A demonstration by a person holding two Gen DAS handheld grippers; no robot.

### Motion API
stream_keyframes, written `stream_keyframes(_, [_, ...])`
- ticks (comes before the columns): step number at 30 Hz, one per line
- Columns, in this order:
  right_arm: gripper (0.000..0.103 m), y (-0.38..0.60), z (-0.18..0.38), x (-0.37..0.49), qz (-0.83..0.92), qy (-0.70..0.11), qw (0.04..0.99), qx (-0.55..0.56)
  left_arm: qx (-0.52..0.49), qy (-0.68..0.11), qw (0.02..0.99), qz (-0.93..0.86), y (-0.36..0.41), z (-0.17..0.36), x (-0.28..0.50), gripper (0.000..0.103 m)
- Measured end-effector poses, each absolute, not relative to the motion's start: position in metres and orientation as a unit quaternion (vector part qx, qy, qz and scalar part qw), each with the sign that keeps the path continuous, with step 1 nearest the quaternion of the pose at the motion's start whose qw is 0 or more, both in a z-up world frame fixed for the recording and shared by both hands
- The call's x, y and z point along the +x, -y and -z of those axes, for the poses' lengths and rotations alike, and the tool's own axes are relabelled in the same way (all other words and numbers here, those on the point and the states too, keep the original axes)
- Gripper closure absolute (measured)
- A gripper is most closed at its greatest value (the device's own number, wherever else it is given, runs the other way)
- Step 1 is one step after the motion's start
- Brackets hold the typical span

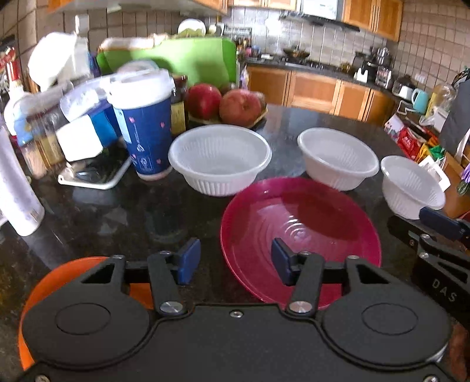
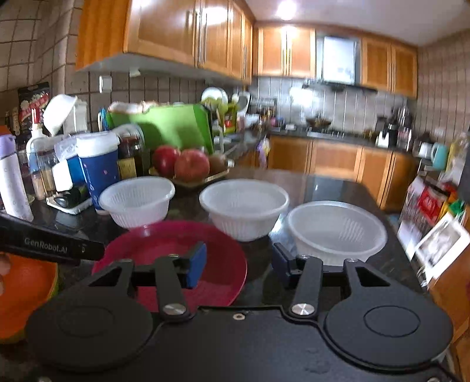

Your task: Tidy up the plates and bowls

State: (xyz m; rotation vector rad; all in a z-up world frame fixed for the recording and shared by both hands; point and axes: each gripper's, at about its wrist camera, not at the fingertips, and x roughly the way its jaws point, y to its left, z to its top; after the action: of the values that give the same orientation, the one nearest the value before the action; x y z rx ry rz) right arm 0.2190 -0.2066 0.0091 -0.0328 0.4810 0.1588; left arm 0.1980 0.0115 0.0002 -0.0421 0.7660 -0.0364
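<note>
up front in the left wrist view, left gripper [image 1: 235, 261] half open over the dark counter [image 1: 117, 211], holding nothing, red plate [image 1: 299, 235] just beside it, three white bowls [image 1: 218, 158] behind the plate, then the right wrist view, right gripper [image 2: 238, 261] half open and empty, red plate [image 2: 170, 258] under its left finger, nearest white bowl [image 2: 336, 229] right of the plate, orange plate [image 2: 23, 293] far left of it

Orange wooden cabinets [image 2: 182, 32] hanging along the beige tiled wall [image 2: 26, 38], a steel range hood [image 2: 337, 58] shining at the far end, ceiling light [image 2: 286, 8] glowing, a dark stone countertop [image 1: 123, 211] stretching in front, lower cabinets [image 2: 335, 161] standing behind.
</note>
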Motion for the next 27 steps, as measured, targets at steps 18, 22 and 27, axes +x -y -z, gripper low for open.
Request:
stream_keyframes(18, [0.068, 0.200, 0.029, 0.291, -0.079, -0.328, 0.942, 0.009, -0.018, -0.435, 0.900, 0.004, -0.007, 0.023, 0.238, 0.058])
stream_keyframes(22, [0.076, 0.200, 0.033, 0.295, -0.085, -0.337, 0.937, 0.020, -0.019, -0.443, 0.896, 0.012, -0.008, 0.025, 0.240, 0.060])
stream_keyframes(27, [0.081, 0.198, 0.036, 0.296, -0.084, -0.336, 0.938, 0.015, -0.011, -0.440, 0.898, 0.010, -0.005, 0.026, 0.242, 0.064])
